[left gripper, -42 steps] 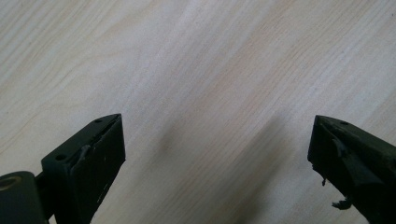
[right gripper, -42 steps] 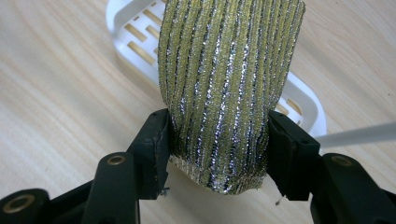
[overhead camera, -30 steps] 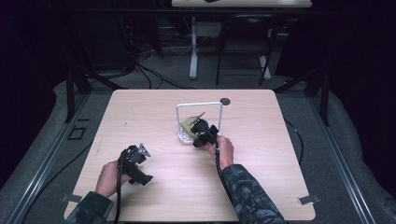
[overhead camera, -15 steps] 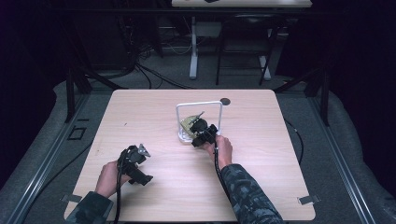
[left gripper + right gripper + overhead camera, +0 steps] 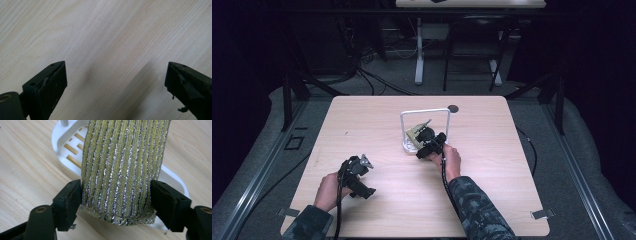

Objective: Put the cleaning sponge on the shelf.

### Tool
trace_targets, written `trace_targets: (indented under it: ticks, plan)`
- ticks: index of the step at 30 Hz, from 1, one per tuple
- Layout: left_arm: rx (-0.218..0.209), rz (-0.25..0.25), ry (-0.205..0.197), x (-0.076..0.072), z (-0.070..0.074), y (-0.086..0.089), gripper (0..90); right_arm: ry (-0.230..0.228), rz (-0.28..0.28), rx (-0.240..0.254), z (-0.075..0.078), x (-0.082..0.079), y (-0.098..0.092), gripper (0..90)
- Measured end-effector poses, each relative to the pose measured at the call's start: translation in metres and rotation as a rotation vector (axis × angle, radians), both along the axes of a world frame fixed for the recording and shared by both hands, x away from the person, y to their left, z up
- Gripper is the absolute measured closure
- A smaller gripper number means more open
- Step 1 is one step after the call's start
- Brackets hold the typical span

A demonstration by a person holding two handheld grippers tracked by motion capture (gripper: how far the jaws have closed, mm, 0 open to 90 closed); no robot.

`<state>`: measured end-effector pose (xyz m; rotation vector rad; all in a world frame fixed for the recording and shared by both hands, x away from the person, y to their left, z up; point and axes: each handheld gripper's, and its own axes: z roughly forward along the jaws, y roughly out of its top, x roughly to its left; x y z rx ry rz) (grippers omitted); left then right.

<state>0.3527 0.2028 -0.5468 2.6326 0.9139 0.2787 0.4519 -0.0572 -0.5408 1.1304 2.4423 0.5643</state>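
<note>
Just one striped sponge (image 5: pixel 122 170) clamped in right gripper (image 5: pixel 116 197), one white rack (image 5: pixel 70 147)

Sponge (image 5: pixel 122 170): olive-yellow with silver glitter stripes running lengthwise. Rack (image 5: pixel 67 147): white, slotted base, white frame (image 5: pixel 424 112). Bench (image 5: pixel 362 120): pale wood grain. Hand-held gripper jaws: black. Right sleeve (image 5: pixel 477 210): dark camouflage. Far bench edge: small dark disc (image 5: pixel 454 108).

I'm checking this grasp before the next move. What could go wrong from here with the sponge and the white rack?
1. The right hand-held gripper pinches the sponge only near its lower end; soft, it may slip or twist.
2. The sponge hangs over the white rack, which looks light; moving the sponge could drag or tip it.
3. The left hand-held gripper is open over bare table, too far to steady the rack.
</note>
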Motion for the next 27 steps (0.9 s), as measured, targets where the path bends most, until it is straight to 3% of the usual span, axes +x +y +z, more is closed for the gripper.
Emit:
trace_targets:
  ticks: [9,10,13,19,27]
  plan:
    - [0.005,-0.005,0.003,0.0,0.0,0.0,4.4,-0.013,-0.004,0.008,0.003,-0.001,-0.001,23.2]
    - [0.007,-0.008,0.005,0.0,0.0,0.0,4.3,-0.026,-0.001,0.011,0.004,-0.003,-0.001,27.6]
    - [0.008,-0.011,0.006,0.0,0.0,-0.001,4.3,-0.036,0.009,0.002,0.006,-0.003,-0.001,28.5]
    - [0.008,-0.01,0.006,0.0,0.0,-0.001,4.3,-0.025,0.006,0.016,0.006,-0.004,-0.003,24.9]
    - [0.006,-0.01,0.005,0.0,0.0,-0.001,4.3,-0.063,0.035,0.037,0.021,-0.015,-0.006,23.7]
